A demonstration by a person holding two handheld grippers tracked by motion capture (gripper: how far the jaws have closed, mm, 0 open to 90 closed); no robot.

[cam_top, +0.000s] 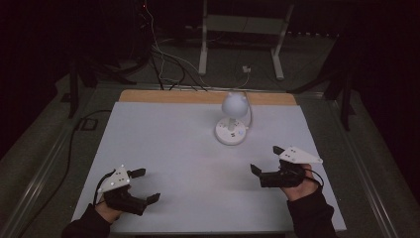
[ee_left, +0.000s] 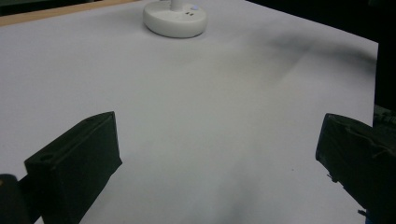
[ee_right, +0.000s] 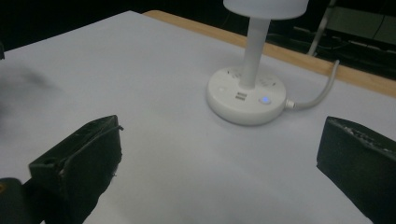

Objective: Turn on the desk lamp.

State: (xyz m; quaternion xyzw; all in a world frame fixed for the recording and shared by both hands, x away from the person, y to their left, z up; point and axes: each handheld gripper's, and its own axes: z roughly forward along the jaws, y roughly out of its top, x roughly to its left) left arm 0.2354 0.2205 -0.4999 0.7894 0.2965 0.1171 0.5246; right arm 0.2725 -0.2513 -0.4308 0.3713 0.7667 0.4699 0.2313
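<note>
A small white desk lamp (cam_top: 233, 119) with a round head stands on a round base (ee_right: 245, 97) at the back middle of the white table top (cam_top: 178, 158); a blue light glows on the base, and its edge has sockets. The base (ee_left: 175, 18) also appears at the top of the left gripper view. My left gripper (cam_top: 146, 185) rests near the front left edge, open, with nothing between its jaws. My right gripper (cam_top: 265, 158) sits at the front right, open and empty, pointing toward the lamp a short way off.
A white cable (ee_right: 317, 95) runs from the lamp base off the back of the table. The wooden table edge (cam_top: 198, 96) shows behind the white sheet. Cables and a white stand frame (cam_top: 242, 29) lie on the dark floor beyond.
</note>
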